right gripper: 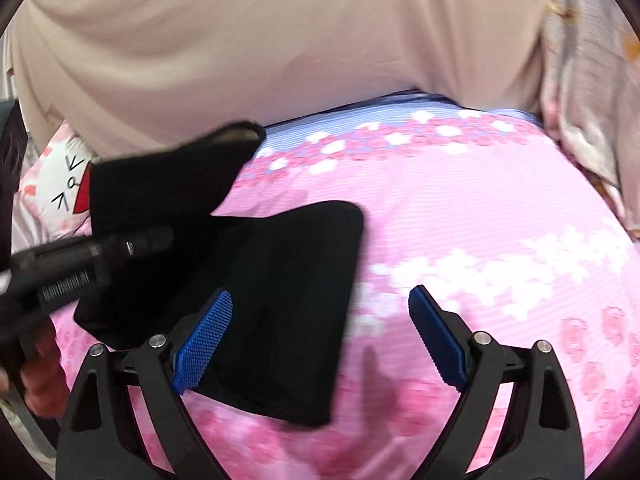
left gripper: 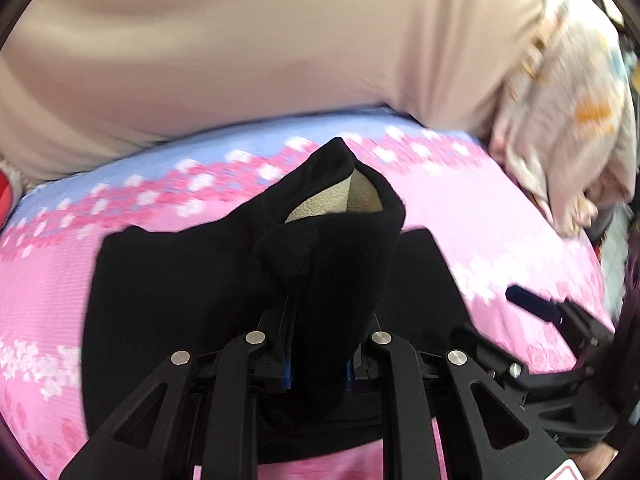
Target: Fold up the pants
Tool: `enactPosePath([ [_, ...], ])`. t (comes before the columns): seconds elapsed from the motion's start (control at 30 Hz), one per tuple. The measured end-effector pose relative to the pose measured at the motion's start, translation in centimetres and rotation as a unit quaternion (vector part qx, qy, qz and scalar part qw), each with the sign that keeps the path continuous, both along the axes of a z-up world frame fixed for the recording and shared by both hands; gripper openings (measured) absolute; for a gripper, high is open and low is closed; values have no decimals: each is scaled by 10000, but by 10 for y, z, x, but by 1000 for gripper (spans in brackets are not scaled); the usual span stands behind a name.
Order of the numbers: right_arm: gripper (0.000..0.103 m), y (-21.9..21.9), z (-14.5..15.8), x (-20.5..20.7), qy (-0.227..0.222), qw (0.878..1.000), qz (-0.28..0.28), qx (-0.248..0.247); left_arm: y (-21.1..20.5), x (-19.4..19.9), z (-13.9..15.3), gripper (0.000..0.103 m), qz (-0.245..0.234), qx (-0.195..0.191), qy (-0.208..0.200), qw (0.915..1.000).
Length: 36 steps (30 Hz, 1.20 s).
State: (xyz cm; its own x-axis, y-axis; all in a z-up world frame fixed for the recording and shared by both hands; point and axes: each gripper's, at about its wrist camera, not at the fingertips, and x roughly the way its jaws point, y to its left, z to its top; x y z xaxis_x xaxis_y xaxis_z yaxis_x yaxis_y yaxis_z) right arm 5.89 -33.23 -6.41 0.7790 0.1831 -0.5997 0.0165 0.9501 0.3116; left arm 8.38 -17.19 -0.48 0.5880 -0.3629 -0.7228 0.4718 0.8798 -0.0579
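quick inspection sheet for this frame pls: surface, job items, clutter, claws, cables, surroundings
Surface: pink and lilac floral bedsheet, motion-blurred.
Job's things: black pants partly folded flat on the sheet; one end lifted, pale fleece lining showing.
Clutter: patterned pale fabric bunched at the sheet's right edge; cartoon-print cloth at the left edge.
Grippers: left claw shut on the lifted pants end; right claw open, holding nothing, one blue pad over the flat part.
Cables: nothing seen.
Surroundings: large beige cloth behind the bed; a hand on the left claw's handle.
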Motion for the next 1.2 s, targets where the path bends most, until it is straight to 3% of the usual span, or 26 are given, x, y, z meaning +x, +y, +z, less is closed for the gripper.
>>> enactPosePath([
  [0.1,88,-21,-5,-6,20,9999,-162,40,-22,-13,-15,14,-162,159,116,9997],
  [0.23,88,-44,-8,-12,18,9994,-329,113,-48,-24,-35,15,-162,639,-18,9978],
  [0.37,88,-59,-6,-16,6,9990,-410,156,-57,-31,-39,16,-103,860,-154,9961],
  [0.53,88,-65,-5,-14,-48,9988,-331,362,-58,-35,-40,21,-32,935,-190,9954],
  [0.6,88,-66,-1,-14,-106,9985,-253,481,-46,-40,-27,24,55,667,-66,9977],
  [0.63,88,-66,2,-14,-116,9986,-223,460,-39,-43,-20,33,17,478,-1,9989],
  [0.67,88,-66,4,-15,-116,9989,-220,402,-27,-49,-9,57,-120,185,95,9997],
  [0.73,88,-70,3,-16,-98,9986,-187,487,-5,-62,15,84,-391,-568,91,9976],
  [0.8,88,-75,0,-16,-81,9960,-80,891,5,-74,31,90,-393,-911,-224,9948],
  [0.83,88,-75,-2,-14,-77,9942,-31,1075,4,-80,37,91,-385,-872,-514,9941],
  [0.9,88,-72,-3,-11,-62,9921,14,1254,-3,-83,39,91,-462,-412,-874,9942],
  [0.93,88,-69,-1,-11,-52,9918,60,1278,0,-82,39,91,-374,-188,-983,9943],
  [1.03,88,-51,8,-13,-86,9914,429,1233,27,-63,40,91,94,-89,-923,9956],
  [1.13,88,-35,7,-1,48,9870,809,1388,70,-21,19,91,1072,285,-477,9927],
  [1.2,88,-21,5,13,116,9862,930,1369,97,2,4,91,1461,331,-76,9887],
])
